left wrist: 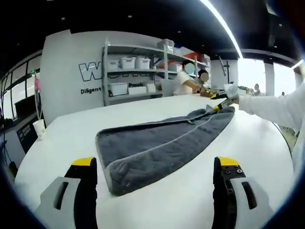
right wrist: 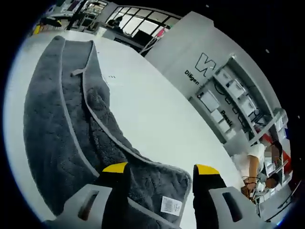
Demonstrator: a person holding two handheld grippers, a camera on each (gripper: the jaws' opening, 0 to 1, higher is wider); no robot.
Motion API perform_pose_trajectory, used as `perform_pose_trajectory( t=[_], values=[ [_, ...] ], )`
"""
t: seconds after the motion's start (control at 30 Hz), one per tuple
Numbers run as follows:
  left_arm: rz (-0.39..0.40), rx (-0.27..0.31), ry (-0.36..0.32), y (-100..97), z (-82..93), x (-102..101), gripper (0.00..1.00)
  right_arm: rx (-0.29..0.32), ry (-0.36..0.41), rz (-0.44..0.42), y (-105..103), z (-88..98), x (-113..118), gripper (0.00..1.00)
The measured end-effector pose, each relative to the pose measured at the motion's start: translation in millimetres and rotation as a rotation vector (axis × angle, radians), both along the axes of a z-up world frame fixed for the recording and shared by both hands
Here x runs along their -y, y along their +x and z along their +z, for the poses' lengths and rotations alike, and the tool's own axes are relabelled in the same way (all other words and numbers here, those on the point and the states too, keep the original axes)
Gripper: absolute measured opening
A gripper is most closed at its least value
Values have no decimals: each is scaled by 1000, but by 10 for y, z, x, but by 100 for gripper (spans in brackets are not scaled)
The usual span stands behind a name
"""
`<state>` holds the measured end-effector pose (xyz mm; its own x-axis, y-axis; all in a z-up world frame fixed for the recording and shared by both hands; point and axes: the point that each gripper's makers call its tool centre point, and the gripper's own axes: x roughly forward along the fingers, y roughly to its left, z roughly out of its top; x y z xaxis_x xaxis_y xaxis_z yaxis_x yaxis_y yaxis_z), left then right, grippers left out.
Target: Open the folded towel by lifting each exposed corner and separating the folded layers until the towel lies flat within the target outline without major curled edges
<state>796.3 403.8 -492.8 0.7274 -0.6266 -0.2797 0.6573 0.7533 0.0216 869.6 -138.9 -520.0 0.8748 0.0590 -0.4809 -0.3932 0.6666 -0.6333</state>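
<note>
White table (left wrist: pixel 157 107), storage shelves (left wrist: pixel 136 71), paper cup (left wrist: pixel 39 128).

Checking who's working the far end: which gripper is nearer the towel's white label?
Right. The right gripper has its open jaws either side of the towel corner carrying the white label. The left gripper hovers open at the opposite end.
</note>
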Motion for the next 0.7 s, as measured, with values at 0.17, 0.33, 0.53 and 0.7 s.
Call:
perform_pose_trajectory(
  t=[0.17, 0.33, 0.53, 0.7],
  values=[
    [0, -4, -2, -6, -8, 8, 100, -4, -32, 24, 46, -18, -52, 46],
    [-2, -7, 2, -19, -24, 23, 100, -22, -70, 65, 70, -84, -157, 39],
    [-2, -15, 3, -23, -50, 29, 100, -61, -117, 151, 87, -224, -295, 18],
    [2, -14, 5, -20, -54, 21, 100, -72, -125, 202, 72, -276, -381, 1]
  ],
)
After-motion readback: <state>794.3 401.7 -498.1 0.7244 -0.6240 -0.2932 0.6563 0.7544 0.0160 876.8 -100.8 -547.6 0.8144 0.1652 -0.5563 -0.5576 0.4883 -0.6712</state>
